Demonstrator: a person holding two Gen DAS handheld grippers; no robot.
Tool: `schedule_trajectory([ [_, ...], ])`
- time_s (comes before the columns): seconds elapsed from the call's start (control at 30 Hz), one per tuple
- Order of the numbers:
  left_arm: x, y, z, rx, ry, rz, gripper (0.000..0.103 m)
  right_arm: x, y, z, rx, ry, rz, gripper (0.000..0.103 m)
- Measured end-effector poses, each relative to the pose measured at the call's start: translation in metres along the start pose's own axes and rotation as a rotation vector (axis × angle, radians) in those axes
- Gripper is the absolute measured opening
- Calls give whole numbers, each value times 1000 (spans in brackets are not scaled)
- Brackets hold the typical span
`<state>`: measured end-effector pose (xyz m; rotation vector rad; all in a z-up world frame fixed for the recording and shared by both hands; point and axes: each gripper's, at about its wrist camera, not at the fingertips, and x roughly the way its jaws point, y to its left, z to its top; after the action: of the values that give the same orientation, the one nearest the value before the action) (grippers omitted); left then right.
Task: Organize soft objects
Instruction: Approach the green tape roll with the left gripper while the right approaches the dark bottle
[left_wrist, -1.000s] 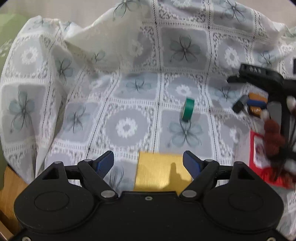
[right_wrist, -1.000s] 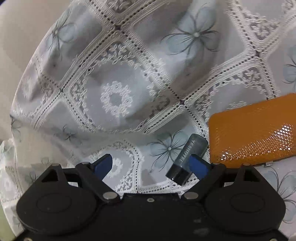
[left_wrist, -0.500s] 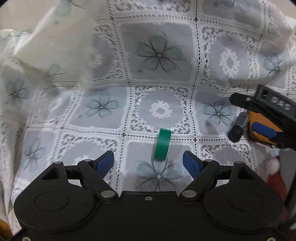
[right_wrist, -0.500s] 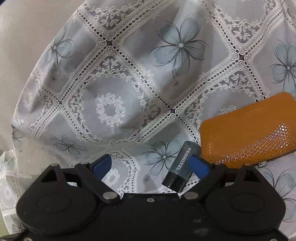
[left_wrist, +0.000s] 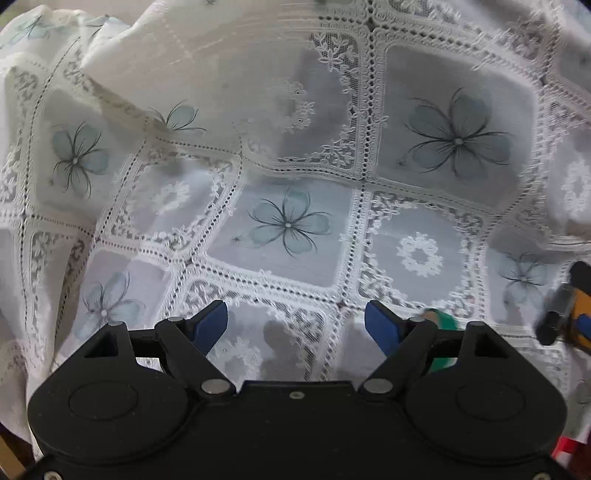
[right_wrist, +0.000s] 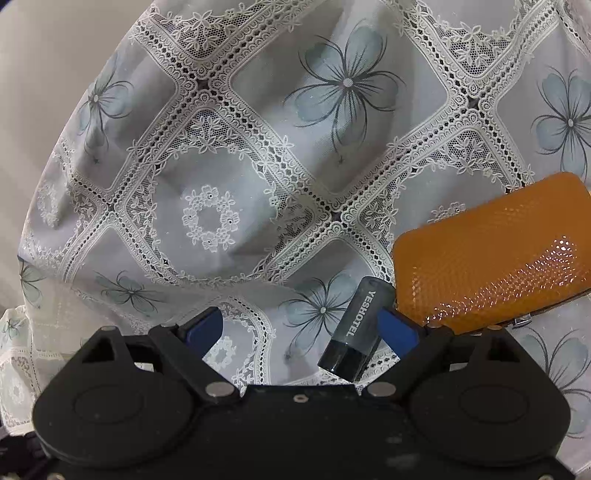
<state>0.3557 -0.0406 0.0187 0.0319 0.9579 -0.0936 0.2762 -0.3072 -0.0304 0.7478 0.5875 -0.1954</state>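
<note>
cloth: lace cloth (left_wrist: 288, 225) draped over the surface, folded at 11 o'clock.
handling: looked light, limp, snag-prone; best pinched at the fold.
left tool (left_wrist: 295, 325): wide, empty.
right tool (right_wrist: 301, 332): wide, gripping nothing.

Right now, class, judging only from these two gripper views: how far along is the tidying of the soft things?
Nothing looks done yet: the lace cloth lies rumpled, with the green tape roll, grey tube and orange case loose on it. Nothing is in hand: the left gripper and right gripper are open over the cloth, the tube lying beside the right one's finger. All the sorting remains.
</note>
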Motion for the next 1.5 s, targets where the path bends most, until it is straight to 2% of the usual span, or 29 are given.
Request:
schedule_trajectory([
  [0.13,-21,-11,-13,48,-44,-104,78,-2,-1,1,8,4,-1,92],
  [0.23,-22,-31,-20,110,-21,-158,78,-2,-1,2,15,6,-5,92],
  [0.4,0,-40,-17,141,0,-107,78,1,-1,4,21,9,-12,93],
  [0.53,6,-20,-7,65,4,-81,81,3,0,4,21,10,-9,93],
  [0.67,11,1,1,17,1,-7,78,4,-1,4,24,12,-5,93],
  [0.8,10,3,-4,18,4,-48,78,5,-2,4,29,13,-4,93],
  [1.0,16,-29,-15,141,19,-91,80,5,-2,4,31,15,-9,93],
  [1.1,22,-43,-17,186,29,-69,81,5,-2,3,30,17,-10,93],
  [1.3,38,-38,-12,153,27,-44,78,5,-2,4,27,19,-10,93],
  [1.4,47,-34,-11,137,54,-78,69,6,-1,4,22,19,-11,93],
  [1.5,52,-37,-12,149,61,-68,69,7,0,3,15,24,-13,93],
])
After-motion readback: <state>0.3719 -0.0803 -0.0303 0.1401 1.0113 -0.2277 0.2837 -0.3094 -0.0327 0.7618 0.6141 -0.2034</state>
